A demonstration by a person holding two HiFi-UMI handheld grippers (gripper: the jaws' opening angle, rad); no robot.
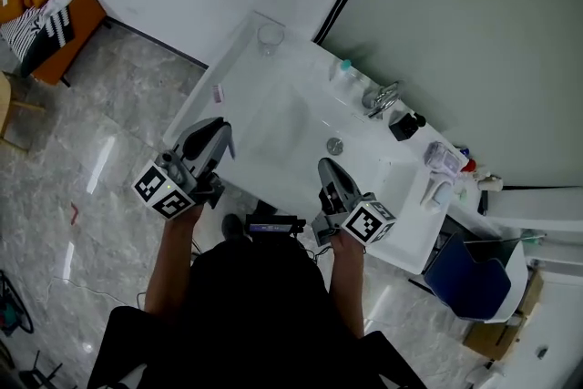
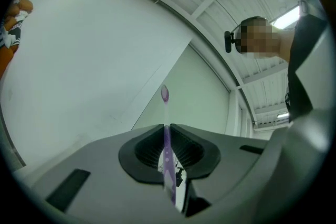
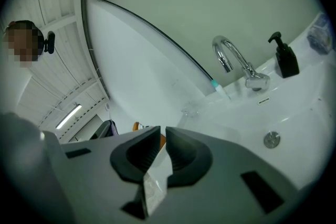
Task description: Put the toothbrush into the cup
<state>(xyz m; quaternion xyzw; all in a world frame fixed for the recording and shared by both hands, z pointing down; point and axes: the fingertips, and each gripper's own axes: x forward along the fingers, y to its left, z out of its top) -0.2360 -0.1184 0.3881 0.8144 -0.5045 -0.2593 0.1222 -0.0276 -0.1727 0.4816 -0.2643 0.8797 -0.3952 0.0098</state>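
Marble-grey floor and white wall around a white washbasin worktop set against a mirror. At left, left gripper over the worktop's near edge, jaws almost together and clamped on a purple toothbrush, handle pinched between the pads, head poking out past the tips. Farther back, clear cup upright at the worktop's far left corner, well apart from the toothbrush. Next, right gripper above the basin's near rim, jaws nearly closed on a scrap of clear crinkled film. Beyond, drain, chrome tap, black pump bottle.
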